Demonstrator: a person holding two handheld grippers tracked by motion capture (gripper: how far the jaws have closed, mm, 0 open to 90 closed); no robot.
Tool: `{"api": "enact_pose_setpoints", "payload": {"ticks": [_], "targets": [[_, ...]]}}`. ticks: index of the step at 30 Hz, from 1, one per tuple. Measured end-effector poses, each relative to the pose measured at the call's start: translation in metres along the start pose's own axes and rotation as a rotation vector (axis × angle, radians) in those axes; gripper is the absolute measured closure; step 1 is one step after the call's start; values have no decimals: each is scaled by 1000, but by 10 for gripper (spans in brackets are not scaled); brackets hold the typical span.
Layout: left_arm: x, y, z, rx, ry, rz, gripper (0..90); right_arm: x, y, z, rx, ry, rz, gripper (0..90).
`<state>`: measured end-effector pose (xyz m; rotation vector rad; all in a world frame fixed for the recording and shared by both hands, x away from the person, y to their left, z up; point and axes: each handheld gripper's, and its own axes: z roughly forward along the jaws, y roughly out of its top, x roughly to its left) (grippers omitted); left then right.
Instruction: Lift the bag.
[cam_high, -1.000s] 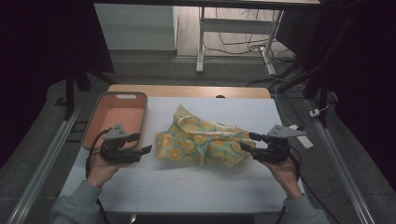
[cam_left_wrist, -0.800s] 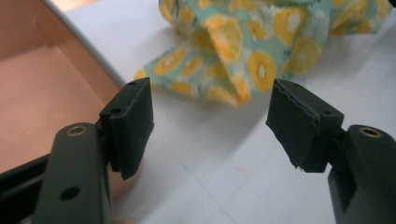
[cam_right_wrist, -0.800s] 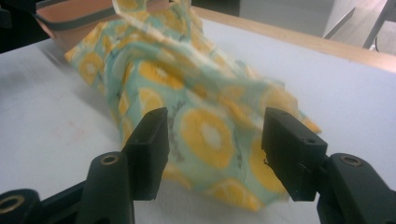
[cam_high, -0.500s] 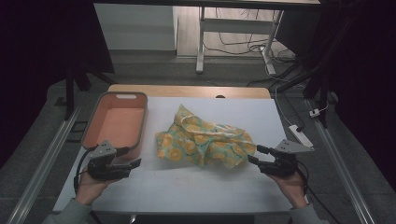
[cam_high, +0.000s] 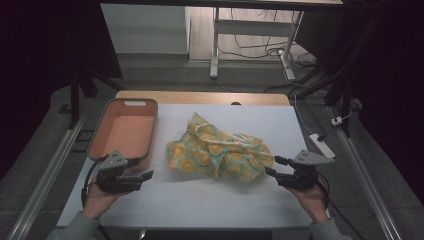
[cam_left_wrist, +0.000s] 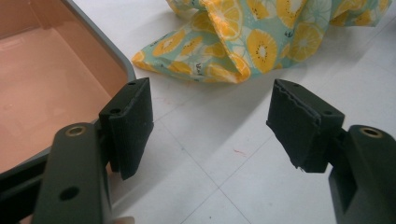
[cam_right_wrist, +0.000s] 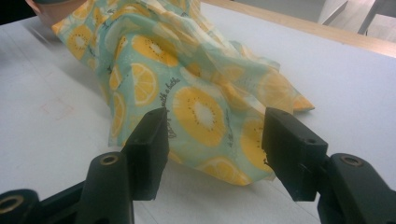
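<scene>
Dim room with desk legs and cables behind a white-topped table (cam_high: 200, 200) with a wooden far edge. Crumpled teal cloth printed with yellow citrus slices (cam_high: 220, 152) lies mid-table, loose and bunched, flat corners spread toward both grippers. Left gripper (cam_high: 144, 175), black two-jaw tool with grey three-cornered plate, rests low at the near left of the table; jaws wide apart, nothing between them. In the left gripper view (cam_left_wrist: 212, 126) the cloth (cam_left_wrist: 243, 42) sits ahead of the jaws, near but not touching, bare table in the gap. Salmon-pink rectangular plastic bin with grey rim (cam_high: 127, 132) is just beside the left gripper, on its outer side, empty. Right gripper (cam_high: 272, 167) sits at the near right, jaws also wide apart, holding nothing. In the right gripper view (cam_right_wrist: 215, 149) the cloth's near corner (cam_right_wrist: 196, 116) lies just ahead of the jaw tips, pads not pressing on it.
</scene>
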<state>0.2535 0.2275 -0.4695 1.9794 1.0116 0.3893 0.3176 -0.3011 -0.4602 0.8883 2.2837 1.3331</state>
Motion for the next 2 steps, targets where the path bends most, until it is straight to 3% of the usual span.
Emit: {"api": "enact_pose_setpoints", "payload": {"ticks": [2], "targets": [[0,0,0,-1,1,0,308,0,-1,1,4,-2,1,413]]}}
